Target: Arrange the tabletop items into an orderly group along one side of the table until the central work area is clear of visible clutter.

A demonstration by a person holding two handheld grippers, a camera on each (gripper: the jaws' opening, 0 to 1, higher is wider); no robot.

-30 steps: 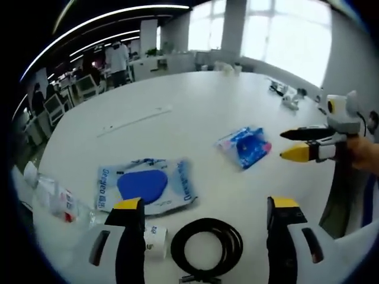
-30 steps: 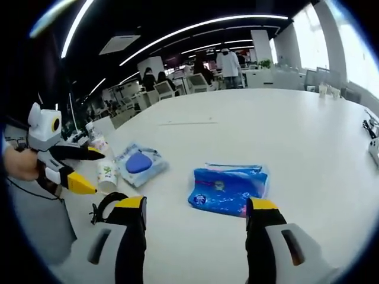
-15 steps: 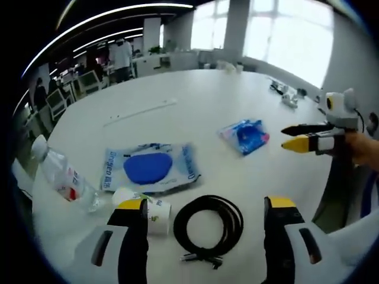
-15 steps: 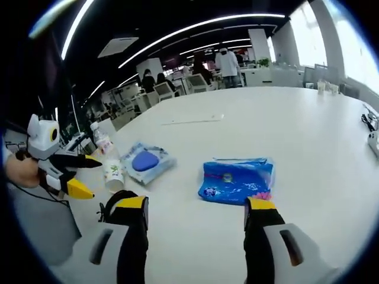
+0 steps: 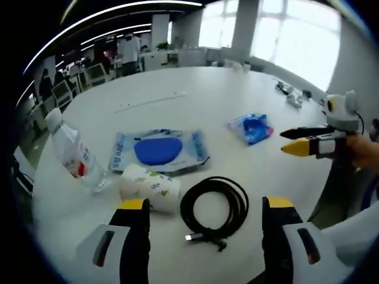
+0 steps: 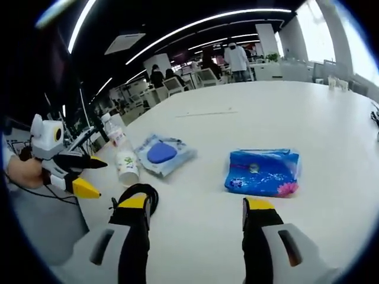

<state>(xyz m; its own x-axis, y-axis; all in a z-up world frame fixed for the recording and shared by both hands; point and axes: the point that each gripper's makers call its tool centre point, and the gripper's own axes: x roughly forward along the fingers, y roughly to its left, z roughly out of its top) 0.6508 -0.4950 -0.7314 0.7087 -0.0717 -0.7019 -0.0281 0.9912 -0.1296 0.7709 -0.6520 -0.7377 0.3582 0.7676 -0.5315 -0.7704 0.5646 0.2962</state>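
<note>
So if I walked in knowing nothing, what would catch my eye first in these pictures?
Probably the yellow-tipped jaws of each hand-held gripper, standing open over a big white table. Between the left hand-held gripper and its view's centre lie a coiled black cable, a tipped paper cup and a water bottle. Ahead of the right hand-held gripper sits a bright blue packet.

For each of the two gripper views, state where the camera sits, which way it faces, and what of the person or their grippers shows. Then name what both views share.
Left gripper view: rides on the left gripper, looking across the white table at the coiled black cable, tipped paper cup and clear plastic bottle; the right gripper and a hand enter from the right.
Right gripper view: rides on the right gripper, facing the blue tissue pack; the left gripper enters from the left.
Shared: table, cable, cup, bottle, tissue pack, blue-and-white wipes packet.
</note>
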